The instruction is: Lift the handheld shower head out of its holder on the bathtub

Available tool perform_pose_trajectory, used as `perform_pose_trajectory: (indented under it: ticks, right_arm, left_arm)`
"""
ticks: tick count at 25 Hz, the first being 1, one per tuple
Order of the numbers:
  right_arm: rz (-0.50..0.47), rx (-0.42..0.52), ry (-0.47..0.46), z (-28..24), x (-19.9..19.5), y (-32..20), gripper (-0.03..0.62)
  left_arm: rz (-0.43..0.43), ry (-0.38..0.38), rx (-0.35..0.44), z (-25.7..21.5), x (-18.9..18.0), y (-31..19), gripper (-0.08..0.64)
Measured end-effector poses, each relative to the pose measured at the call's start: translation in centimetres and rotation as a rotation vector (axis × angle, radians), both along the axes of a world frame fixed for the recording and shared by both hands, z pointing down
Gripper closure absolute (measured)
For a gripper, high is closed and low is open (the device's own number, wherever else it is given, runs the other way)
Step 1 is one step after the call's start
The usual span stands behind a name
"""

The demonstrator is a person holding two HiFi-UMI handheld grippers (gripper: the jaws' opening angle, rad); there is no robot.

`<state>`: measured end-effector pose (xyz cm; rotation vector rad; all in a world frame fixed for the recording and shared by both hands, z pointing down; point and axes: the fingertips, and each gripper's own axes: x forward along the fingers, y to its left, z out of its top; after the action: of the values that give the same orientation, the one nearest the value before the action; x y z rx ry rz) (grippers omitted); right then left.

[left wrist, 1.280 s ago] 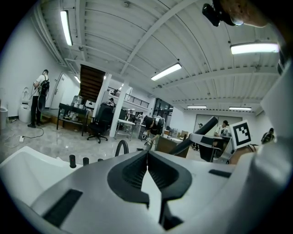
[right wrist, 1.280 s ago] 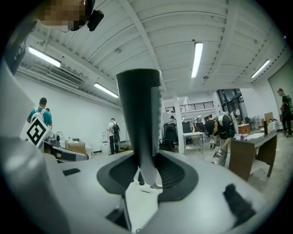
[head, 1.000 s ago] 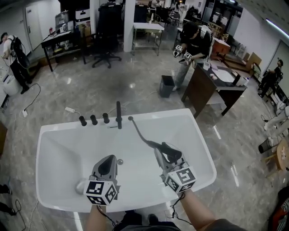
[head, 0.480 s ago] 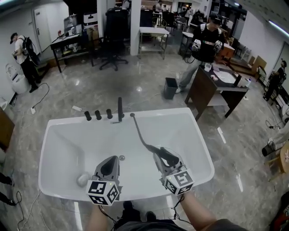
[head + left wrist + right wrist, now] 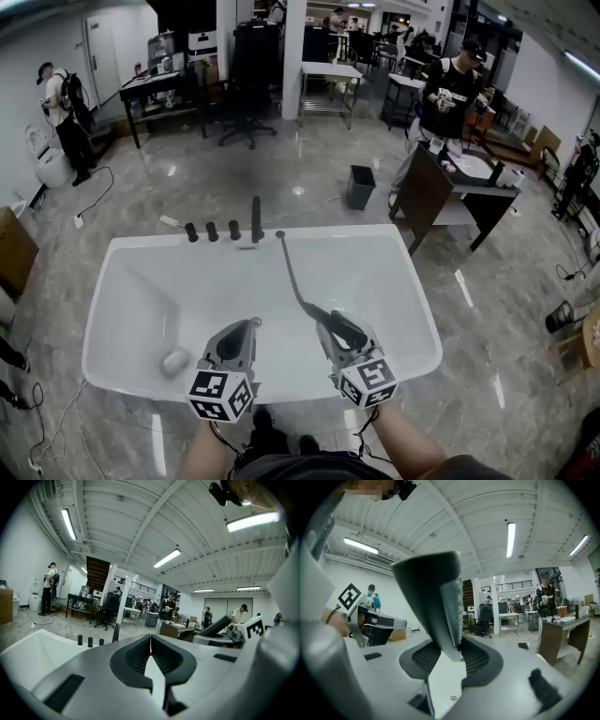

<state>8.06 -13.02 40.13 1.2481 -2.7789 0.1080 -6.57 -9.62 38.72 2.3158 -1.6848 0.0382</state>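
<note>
Clamped in the right hand-held gripper (image 5: 330, 323), the shower head (image 5: 352, 330) hangs above the bathtub's (image 5: 122, 281) near side, its long axis and hose (image 5: 291, 277) running toward the far rim; the left hand-held gripper (image 5: 251, 325), alongside, is clenched empty.

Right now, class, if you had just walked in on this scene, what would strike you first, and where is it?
A white bathtub standing in the middle of an open workshop floor catches the eye first. Over its near side, the right gripper clamps the dark handheld shower head, whose hose trails to the far rim beside a row of black taps.
</note>
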Motion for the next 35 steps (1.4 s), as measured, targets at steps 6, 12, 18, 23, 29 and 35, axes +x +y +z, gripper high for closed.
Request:
perform_pose_trajectory:
  ticks: [6, 12, 18, 23, 29, 35]
  right_arm:
    - [-0.023, -0.009, 0.002, 0.4, 0.3, 1.8, 0.451]
    - [-0.015, -0.062, 0.017, 2.5, 0.9, 2.2, 0.451]
    - [0.017, -0.112, 0.013, 3.8, 1.9, 1.9, 0.451]
    - [0.012, -0.107, 0.014, 3.8, 2.5, 1.9, 0.451]
    - [0.019, -0.094, 0.007, 3.4, 2.7, 2.4, 0.451]
    - [0.022, -0.094, 0.007, 2.9, 2.5, 2.3, 0.451]
  left_arm:
    - [-0.004, -0.001, -0.005, 0.0, 0.7, 1.3, 0.543]
    - [-0.01, 0.008, -0.017, 0.7, 1.5, 2.0, 0.543]
    - [-0.01, 0.001, -0.036, 1.3, 2.0, 2.6, 0.543]
    - [-0.014, -0.001, -0.041, 1.7, 2.5, 2.6, 0.543]
    - [-0.003, -0.007, -0.046, 2.2, 3.2, 3.0, 0.543]
    - [-0.001, -0.011, -0.044, 1.6, 3.1, 3.0, 0.543]
